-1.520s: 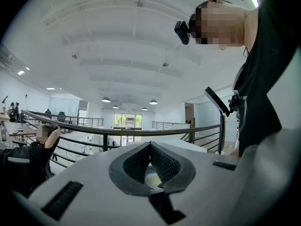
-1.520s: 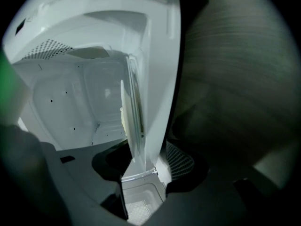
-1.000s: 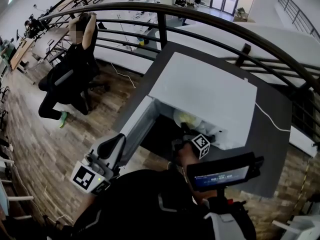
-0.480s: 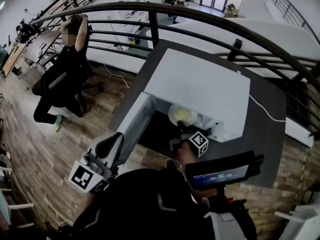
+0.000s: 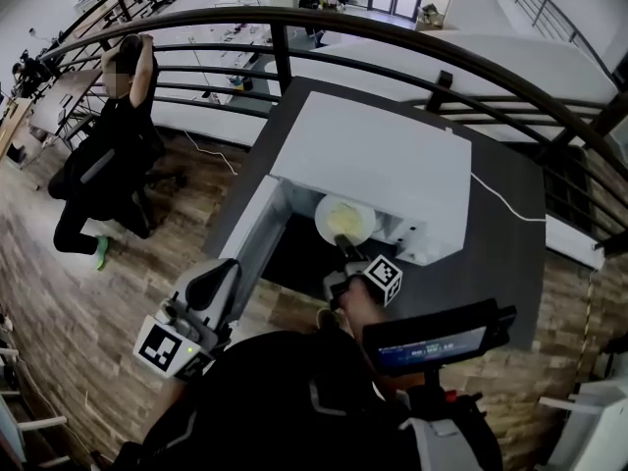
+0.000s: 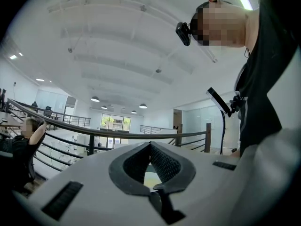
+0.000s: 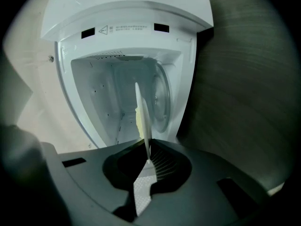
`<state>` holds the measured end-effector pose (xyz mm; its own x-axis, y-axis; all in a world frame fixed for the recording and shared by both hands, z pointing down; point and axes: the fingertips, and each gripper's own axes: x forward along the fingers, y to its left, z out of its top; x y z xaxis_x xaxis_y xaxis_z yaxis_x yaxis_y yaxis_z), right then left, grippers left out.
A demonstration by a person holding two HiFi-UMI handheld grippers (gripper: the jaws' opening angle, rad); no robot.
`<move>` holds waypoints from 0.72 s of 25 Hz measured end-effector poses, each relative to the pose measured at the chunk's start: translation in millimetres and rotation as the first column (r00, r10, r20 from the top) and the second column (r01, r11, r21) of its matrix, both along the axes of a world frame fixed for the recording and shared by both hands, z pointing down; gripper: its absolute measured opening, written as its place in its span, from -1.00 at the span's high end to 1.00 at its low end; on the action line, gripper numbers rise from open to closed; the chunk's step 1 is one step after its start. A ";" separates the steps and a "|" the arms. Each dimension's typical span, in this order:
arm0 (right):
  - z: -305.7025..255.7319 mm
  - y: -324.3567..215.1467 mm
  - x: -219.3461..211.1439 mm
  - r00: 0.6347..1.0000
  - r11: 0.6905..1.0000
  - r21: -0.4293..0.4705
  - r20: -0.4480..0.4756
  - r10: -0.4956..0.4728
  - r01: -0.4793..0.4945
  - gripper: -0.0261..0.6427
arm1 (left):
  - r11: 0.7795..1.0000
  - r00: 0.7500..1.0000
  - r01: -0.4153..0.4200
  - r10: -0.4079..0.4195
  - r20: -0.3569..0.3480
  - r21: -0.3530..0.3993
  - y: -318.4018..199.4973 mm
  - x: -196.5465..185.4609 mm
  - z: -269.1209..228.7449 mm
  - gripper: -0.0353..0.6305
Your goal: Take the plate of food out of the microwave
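Note:
The white microwave (image 5: 378, 155) stands on a dark table (image 5: 510, 263) with its door (image 5: 250, 238) swung open to the left. A white plate (image 5: 345, 219) with yellow food sits at the mouth of the oven, level, its near rim in my right gripper (image 5: 345, 250). In the right gripper view the plate (image 7: 142, 114) shows edge-on before the empty cavity (image 7: 110, 93), and the right gripper (image 7: 148, 155) is closing on its rim, pads pressing it. My left gripper (image 5: 218, 281) hangs low at the left, away from the oven. In its own view the left gripper (image 6: 150, 146) points upward, shut and empty.
A dark metal railing (image 5: 392, 32) curves behind the table. A white cable (image 5: 510, 209) runs from the microwave's right side across the table. A person (image 5: 98, 160) sits on a chair on the wooden floor at the far left. A dark screen device (image 5: 432, 337) sits near my chest.
The plate has come out from under the microwave's top, toward me, with the right gripper holding its rim. The left gripper has stayed low at the left.

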<state>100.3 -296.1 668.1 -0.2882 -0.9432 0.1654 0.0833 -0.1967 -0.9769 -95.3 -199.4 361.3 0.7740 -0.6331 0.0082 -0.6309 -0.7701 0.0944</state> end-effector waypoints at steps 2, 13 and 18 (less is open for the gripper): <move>-4.2 1.5 -7.4 1.000 1.000 0.008 0.005 0.001 -0.001 0.87 | 1.000 1.000 -0.012 0.012 -0.008 0.000 -1.5 -5.1 1.6 0.88; -32.6 47.5 -23.5 0.999 0.998 0.042 0.016 0.037 -0.038 0.87 | 0.995 0.994 -0.098 0.098 -0.045 0.004 21.5 -13.6 8.7 0.88; -42.0 65.8 -31.2 0.999 0.998 0.051 0.022 0.043 -0.044 0.87 | 0.992 0.990 -0.130 0.130 -0.046 -0.004 25.2 -19.5 17.5 0.88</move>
